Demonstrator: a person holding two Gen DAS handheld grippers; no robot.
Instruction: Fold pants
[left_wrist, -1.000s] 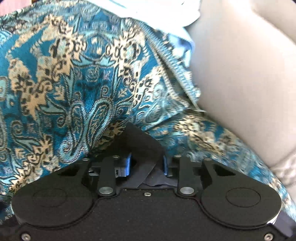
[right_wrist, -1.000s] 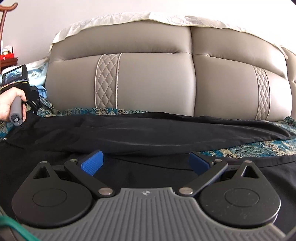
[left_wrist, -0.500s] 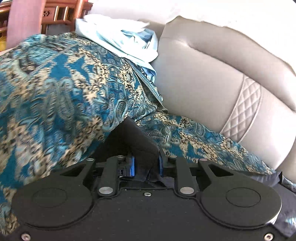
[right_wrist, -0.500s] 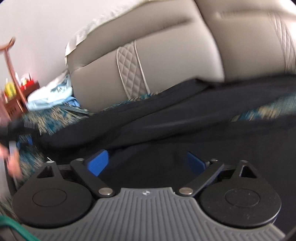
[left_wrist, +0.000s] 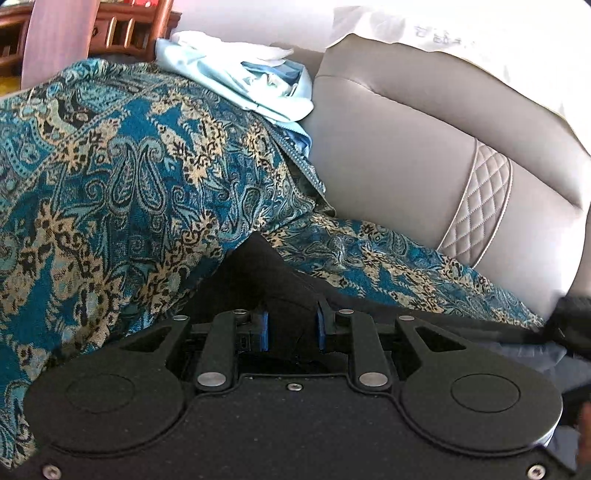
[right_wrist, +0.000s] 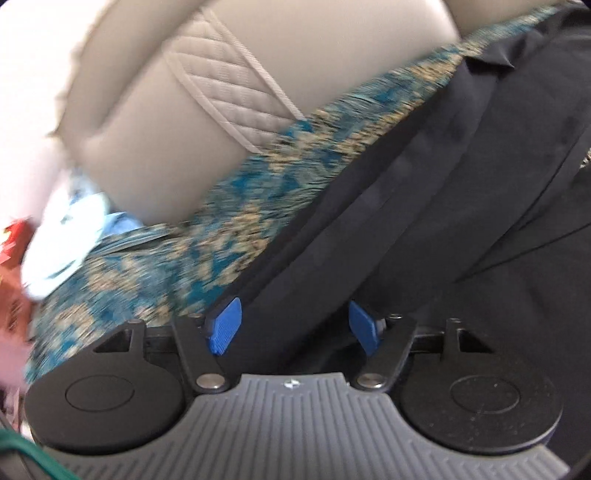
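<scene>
The black pants (right_wrist: 461, 206) lie across a teal paisley spread (right_wrist: 229, 229) on a bed. My left gripper (left_wrist: 291, 326) is shut on a peaked corner of the pants (left_wrist: 258, 273), which rises between its blue pads. My right gripper (right_wrist: 291, 325) has its jaws part way apart around an edge of the pants, with gaps to both pads (right_wrist: 223, 325). The right wrist view is blurred and tilted.
A grey padded headboard (left_wrist: 424, 155) runs behind the spread (left_wrist: 110, 192). Light blue cloth (left_wrist: 240, 81) lies heaped at the headboard's left end, with wooden furniture (left_wrist: 110, 26) behind it. A dark blurred shape (left_wrist: 569, 325) is at the right edge.
My right gripper has swung left and tilted, its jaws have narrowed and now straddle the pants edge. My left gripper stays shut on the corner while its view turned toward the headboard.
</scene>
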